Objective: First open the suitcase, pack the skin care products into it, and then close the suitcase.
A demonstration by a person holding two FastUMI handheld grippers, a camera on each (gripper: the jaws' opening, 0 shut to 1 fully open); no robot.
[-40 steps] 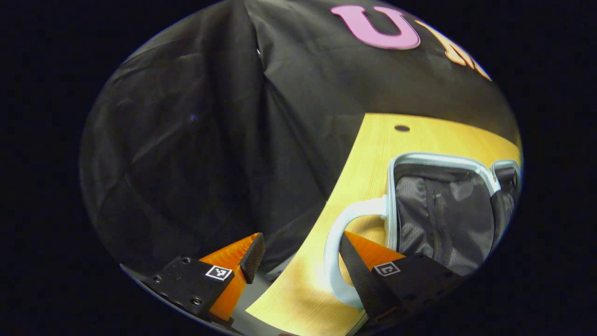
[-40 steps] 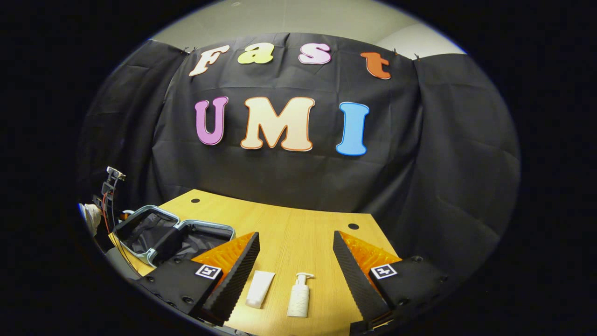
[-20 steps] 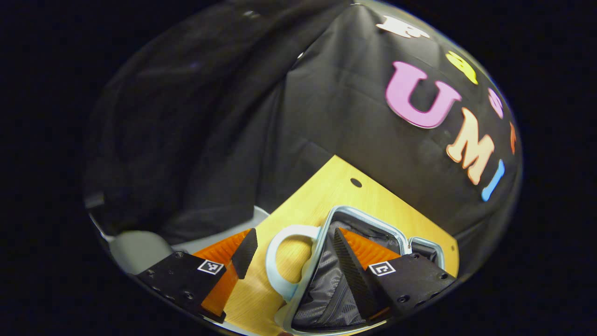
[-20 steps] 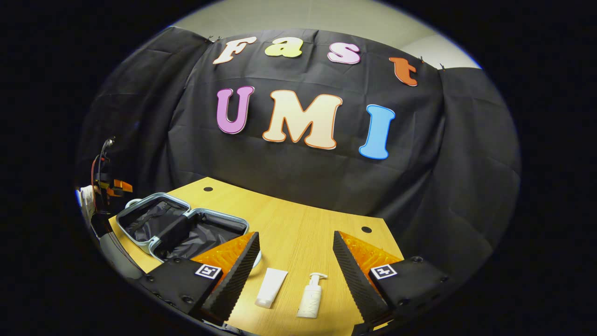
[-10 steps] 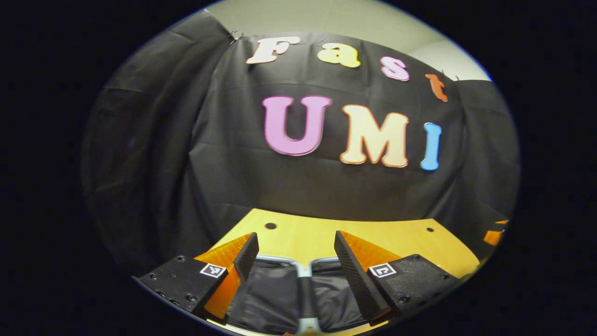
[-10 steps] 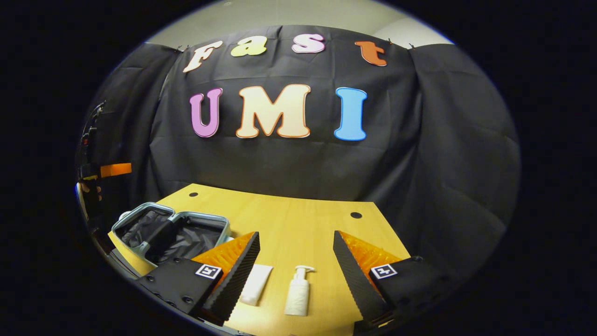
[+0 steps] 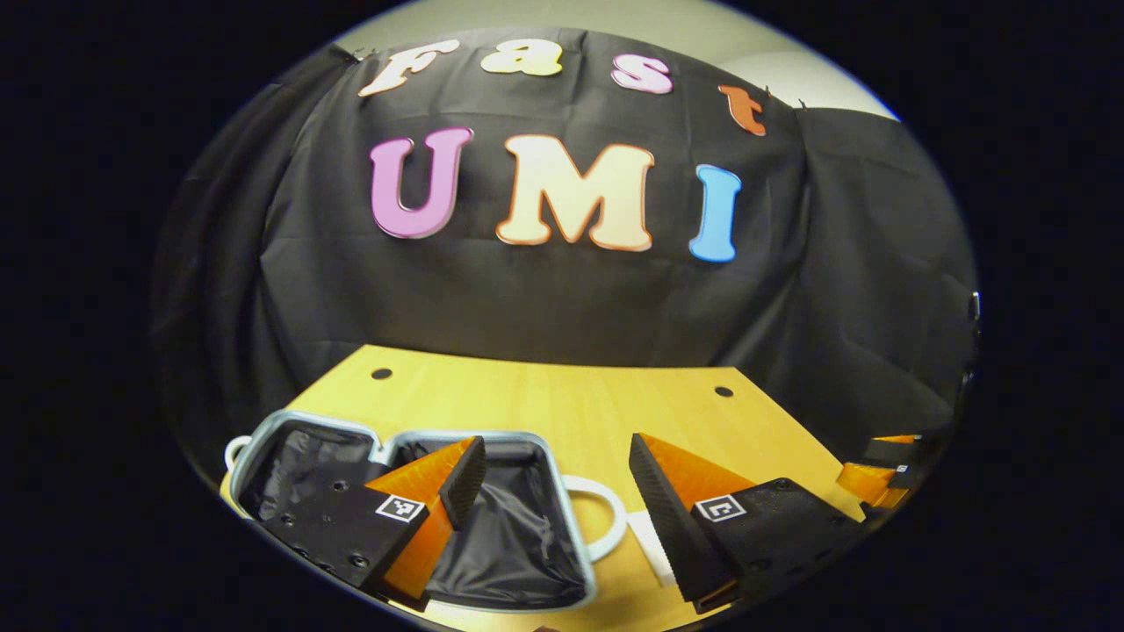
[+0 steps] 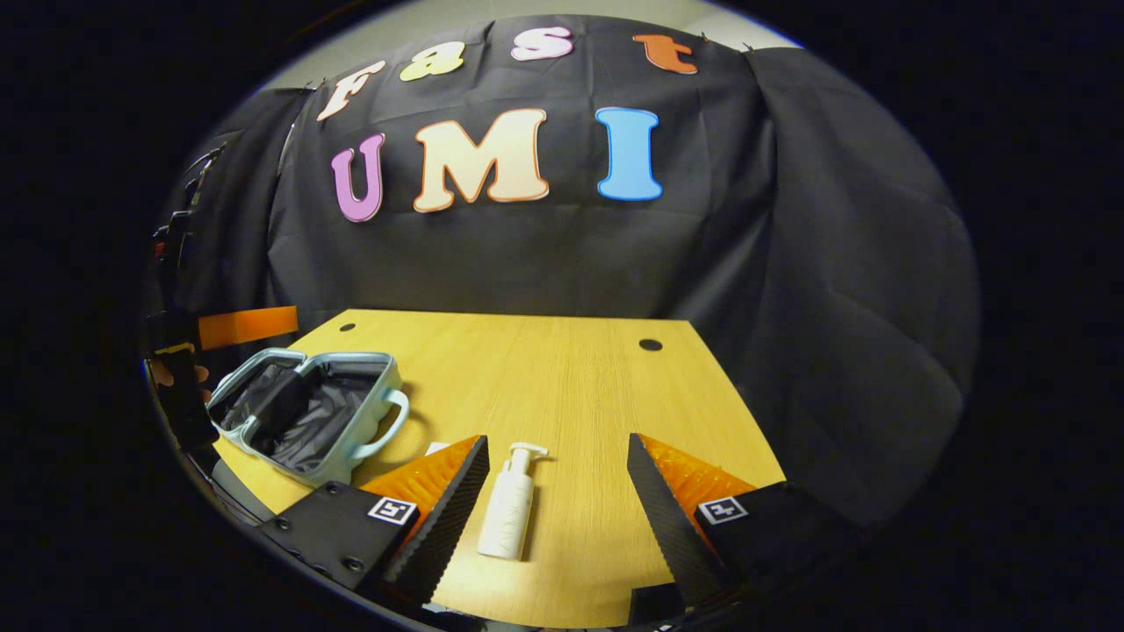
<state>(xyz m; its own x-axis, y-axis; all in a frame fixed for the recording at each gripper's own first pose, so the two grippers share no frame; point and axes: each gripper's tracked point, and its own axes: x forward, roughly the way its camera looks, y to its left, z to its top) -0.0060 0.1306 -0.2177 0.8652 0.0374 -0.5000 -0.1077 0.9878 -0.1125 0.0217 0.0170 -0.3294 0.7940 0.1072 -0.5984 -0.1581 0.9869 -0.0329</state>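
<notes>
My left tongs [image 7: 553, 491]: wide open, holding nothing. They hang over the near part of the table, right above the open suitcase. In the right gripper view I see them far off at the left edge [image 8: 180, 351], with my hand on them.

My right tongs [image 8: 558, 496]: wide open too, nothing in them. They hang low over the near edge of the table. In the left gripper view a bit of them peeks in at the far right [image 7: 882, 470].

Suitcase [image 8: 303, 421]: small and light blue, lying open and flat on the left side of the table. Both halves are lined with dark cloth. I cannot see anything inside. In the left gripper view its rim [image 7: 562, 496] is just under my left finger.

Handle [image 7: 606, 518]: a pale loop on the side of the suitcase, pointing to the middle of the table.

Pump bottle [image 8: 509, 509]: white, lying on the table between my right fingers, not touching them. Its pump end points away from me.

Tube [image 7: 654, 549]: white, flat on the table, just beside the handle. My right-hand finger in the left gripper view hides part of it.

Table [image 8: 562, 377]: yellow wood, with two small dark holes near the back.
</notes>
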